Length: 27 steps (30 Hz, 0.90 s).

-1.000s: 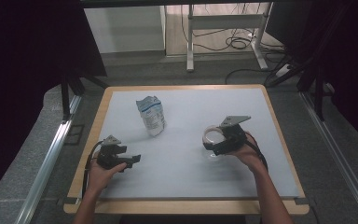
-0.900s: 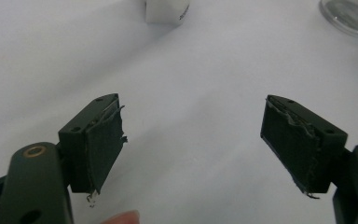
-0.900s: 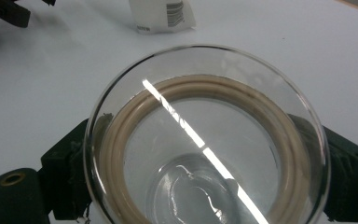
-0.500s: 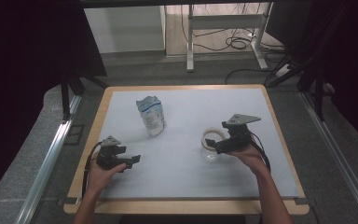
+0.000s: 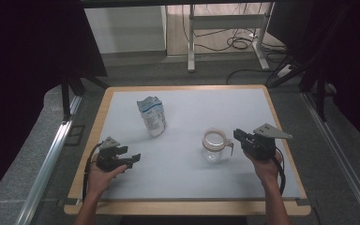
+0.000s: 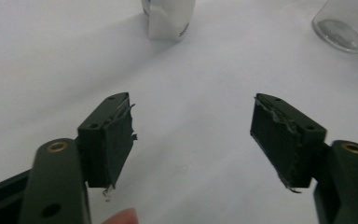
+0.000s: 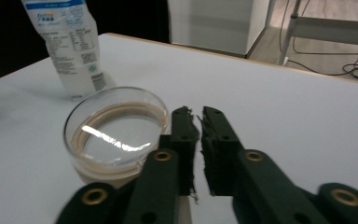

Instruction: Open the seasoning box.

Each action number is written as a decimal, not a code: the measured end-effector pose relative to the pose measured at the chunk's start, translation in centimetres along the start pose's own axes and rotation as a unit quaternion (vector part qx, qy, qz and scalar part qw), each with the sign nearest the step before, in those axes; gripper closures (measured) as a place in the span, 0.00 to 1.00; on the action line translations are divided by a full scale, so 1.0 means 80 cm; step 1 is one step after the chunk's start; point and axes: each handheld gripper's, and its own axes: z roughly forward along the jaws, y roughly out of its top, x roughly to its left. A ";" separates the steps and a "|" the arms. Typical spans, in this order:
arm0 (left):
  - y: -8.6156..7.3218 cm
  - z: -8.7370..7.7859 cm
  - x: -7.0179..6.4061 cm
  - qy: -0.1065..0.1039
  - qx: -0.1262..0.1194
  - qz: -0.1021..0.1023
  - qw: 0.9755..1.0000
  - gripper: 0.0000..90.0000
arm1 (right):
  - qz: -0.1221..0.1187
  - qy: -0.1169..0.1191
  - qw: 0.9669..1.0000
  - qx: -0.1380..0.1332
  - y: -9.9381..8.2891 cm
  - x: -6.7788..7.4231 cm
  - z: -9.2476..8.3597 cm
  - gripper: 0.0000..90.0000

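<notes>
The glass jar stands upright on the counter, right of its middle, with a tan ring round its mouth and a small handle on the side toward the right gripper. That gripper sits just beside the jar; its jaws have just been closing and now stand all but together with nothing between them, their tips next to the rim as the right gripper view shows. Farther back and to the left a white pouch with blue print stands upright, well apart from the jar. The left gripper rests near the counter's front left corner, its jaws spread wide and empty, and they have just been closing slightly.

The likely risk is that the shut jaws nudge the jar's wall or handle, so that it slides or tips, since smooth glass gives little purchase. The pouch looks light and soft, and a sweep of either hand could topple it.

Counted: one jar, one pouch, two grippers, one counter.
</notes>
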 end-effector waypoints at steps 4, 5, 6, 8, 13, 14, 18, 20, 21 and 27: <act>-0.001 0.004 -0.005 -0.005 0.014 0.008 1.000 0.40 | -0.010 -0.007 1.000 0.007 -0.005 0.002 0.004 1.00; -0.002 0.007 -0.007 -0.004 0.020 0.015 1.000 0.42 | -0.003 0.002 1.000 0.007 -0.007 0.001 0.005 1.00; -0.002 0.007 -0.007 -0.004 0.020 0.015 1.000 0.42 | -0.001 0.004 1.000 0.006 -0.008 0.001 0.005 1.00; -0.002 0.008 -0.009 -0.006 0.023 0.014 1.000 0.42 | -0.002 0.006 1.000 0.007 -0.008 0.001 0.005 1.00; -0.004 0.013 -0.010 -0.002 0.036 0.016 0.999 0.45 | -0.007 0.015 1.000 0.004 -0.009 0.005 0.002 1.00; -0.004 0.014 -0.009 0.000 0.037 0.015 0.999 0.45 | -0.007 0.014 1.000 0.005 -0.010 0.006 0.002 1.00; -0.004 0.015 -0.007 -0.001 0.039 0.012 0.999 0.45 | -0.005 0.012 1.000 0.001 -0.012 0.007 -0.002 1.00; -0.004 0.015 -0.007 -0.003 0.038 0.013 0.999 0.44 | -0.003 0.015 1.000 -0.008 -0.010 0.007 -0.005 1.00; -0.004 0.015 -0.007 -0.003 0.038 0.013 0.999 0.44 | -0.003 0.015 1.000 -0.008 -0.010 0.007 -0.005 1.00; -0.004 0.015 -0.010 -0.001 0.039 0.018 0.999 0.43 | -0.001 0.021 1.000 -0.004 -0.011 0.008 -0.002 1.00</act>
